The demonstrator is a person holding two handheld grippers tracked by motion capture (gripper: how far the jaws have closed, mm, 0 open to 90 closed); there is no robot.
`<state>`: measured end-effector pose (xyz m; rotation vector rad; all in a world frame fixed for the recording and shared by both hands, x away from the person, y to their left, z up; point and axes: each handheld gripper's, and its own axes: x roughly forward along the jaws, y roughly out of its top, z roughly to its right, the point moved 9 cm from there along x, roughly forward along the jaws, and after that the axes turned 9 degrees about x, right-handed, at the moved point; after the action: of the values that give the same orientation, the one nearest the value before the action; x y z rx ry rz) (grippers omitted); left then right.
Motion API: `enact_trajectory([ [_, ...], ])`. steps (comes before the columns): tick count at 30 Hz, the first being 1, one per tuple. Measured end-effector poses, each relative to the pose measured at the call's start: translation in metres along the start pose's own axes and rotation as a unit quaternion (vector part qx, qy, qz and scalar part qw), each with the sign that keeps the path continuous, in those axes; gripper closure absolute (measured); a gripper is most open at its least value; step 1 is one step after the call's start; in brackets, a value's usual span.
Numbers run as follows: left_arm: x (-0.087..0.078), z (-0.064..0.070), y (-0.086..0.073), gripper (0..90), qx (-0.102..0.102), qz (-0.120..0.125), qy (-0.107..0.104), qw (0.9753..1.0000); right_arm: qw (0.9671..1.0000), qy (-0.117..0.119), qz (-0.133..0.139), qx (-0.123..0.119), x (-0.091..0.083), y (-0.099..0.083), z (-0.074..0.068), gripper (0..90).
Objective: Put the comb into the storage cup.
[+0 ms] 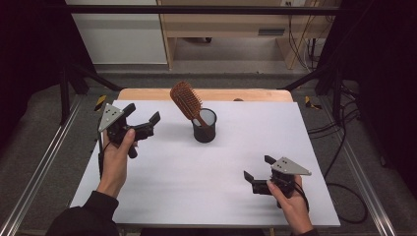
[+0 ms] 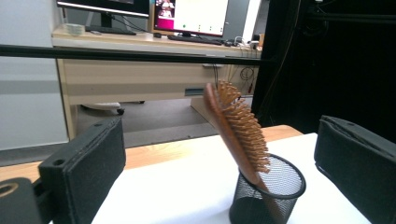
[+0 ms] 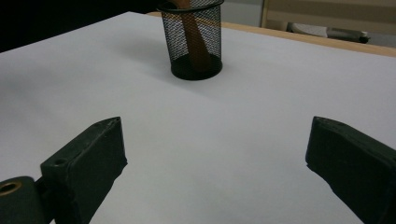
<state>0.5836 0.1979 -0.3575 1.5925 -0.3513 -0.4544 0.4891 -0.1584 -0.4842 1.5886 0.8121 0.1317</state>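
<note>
Wooden hairbrush [image 1: 187, 101] stands handle-down, leaning toward upper left, in black mesh cup [image 1: 204, 126] at centre of white worktop [image 1: 196, 172]; left claw [image 1: 142, 119] at centre left and right claw [image 1: 257, 168] at lower right both spread, empty.

Left tool [image 1: 144, 116] and right tool [image 1: 258, 167], jaws wide apart, both hand-held.

The left gripper [image 1: 142, 119] and the right gripper [image 1: 257, 168] are each showing matte black bodies topped by a grey three-cornered plate dotted with small holes. Thick, blocky black jaws are carrying a round screw hole near the base, with a brass-coloured ring beside it. A black cable is trailing from each. A dark sleeve [image 1: 83, 216] is covering the left forearm.
</note>
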Motion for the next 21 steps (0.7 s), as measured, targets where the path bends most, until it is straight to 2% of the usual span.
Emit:
enact_trajectory([
  [7, -0.014, -0.017, -0.004, 2.2, -0.005, 0.006, 0.013, 0.9999, 0.9997, -0.013, 0.021, -0.002, -0.008, 0.010, 0.010, 5.0],
  [12, -0.023, -0.025, -0.016, 2.4, -0.013, 0.003, 0.024, 0.9996, 0.9990, -0.017, 0.039, -0.011, -0.008, 0.016, 0.015, 4.0],
  [21, -0.037, -0.032, -0.029, 2.4, -0.011, 0.001, 0.027, 0.9996, 0.9988, -0.020, 0.031, -0.033, -0.012, 0.015, 0.021, 5.2],
])
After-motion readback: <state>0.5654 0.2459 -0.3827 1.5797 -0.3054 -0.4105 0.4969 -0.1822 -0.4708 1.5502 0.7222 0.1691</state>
